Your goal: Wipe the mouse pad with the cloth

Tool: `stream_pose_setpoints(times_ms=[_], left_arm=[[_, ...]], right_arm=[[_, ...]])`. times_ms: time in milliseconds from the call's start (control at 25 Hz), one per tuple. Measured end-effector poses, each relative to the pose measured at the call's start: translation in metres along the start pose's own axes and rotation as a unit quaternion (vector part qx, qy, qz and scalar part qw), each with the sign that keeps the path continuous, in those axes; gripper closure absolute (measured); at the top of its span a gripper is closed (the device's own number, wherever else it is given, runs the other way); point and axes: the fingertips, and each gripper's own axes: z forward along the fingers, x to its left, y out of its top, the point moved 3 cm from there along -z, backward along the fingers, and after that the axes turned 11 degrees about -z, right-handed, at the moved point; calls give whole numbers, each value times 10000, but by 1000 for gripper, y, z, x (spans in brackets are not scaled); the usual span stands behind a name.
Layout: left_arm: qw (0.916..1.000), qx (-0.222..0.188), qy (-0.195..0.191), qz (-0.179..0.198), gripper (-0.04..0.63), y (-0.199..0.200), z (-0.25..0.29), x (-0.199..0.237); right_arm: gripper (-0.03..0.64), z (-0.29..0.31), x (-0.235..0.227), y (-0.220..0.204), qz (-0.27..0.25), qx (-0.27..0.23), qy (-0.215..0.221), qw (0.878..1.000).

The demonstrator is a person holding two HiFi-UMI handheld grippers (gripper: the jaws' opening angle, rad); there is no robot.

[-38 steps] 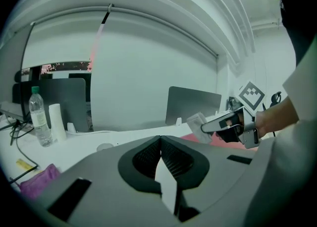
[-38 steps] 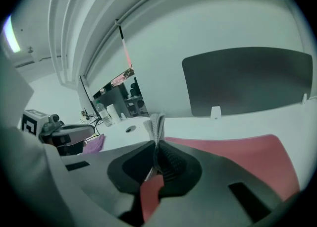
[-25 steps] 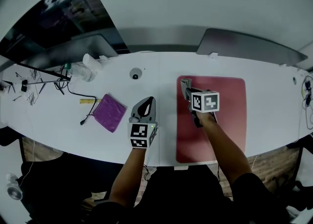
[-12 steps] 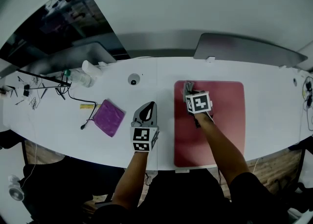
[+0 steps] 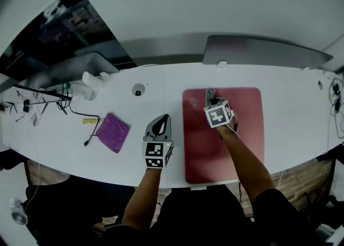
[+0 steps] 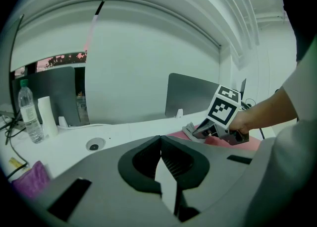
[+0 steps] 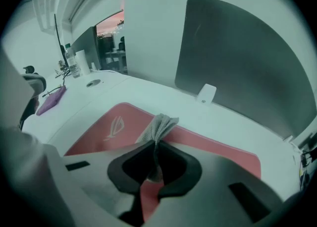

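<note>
Your right claw (image 5: 211, 100) has slid right from pad's far-left corner, pinching small grey woven cloth (image 7: 159, 126). Cloth sits on pink rectangular mouse pad (image 5: 242, 137) near far edge. Most of pad lies right of cloth and toward you; long axis looks near-to-far. Left claw (image 6: 161, 157) pressed together, empty, over white worktop (image 5: 301, 110). Cloth-pad contact hidden under claw.

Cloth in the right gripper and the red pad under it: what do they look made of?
Cloth: grey woven or knit textile, matte. A fine grid texture shows, and it bunches into soft folds where the right gripper pinches it.
Mouse pad: looks fabric-topped. It is flat, matte red, without glare, with a printed logo. Its underside isn't visible.
</note>
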Motion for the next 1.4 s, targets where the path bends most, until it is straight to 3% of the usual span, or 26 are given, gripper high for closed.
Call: stream_pose_setpoints(times_ms=[560,1400], left_arm=[[9994,148,-177,249,575,-5,24,-44],[9995,226,-175,159,575,-13,49,-90]], right_arm=[[581,-14,-68,-51,-693,364,-564,9953],[581,-37,-180,-134,-804,888,-1152,9861]])
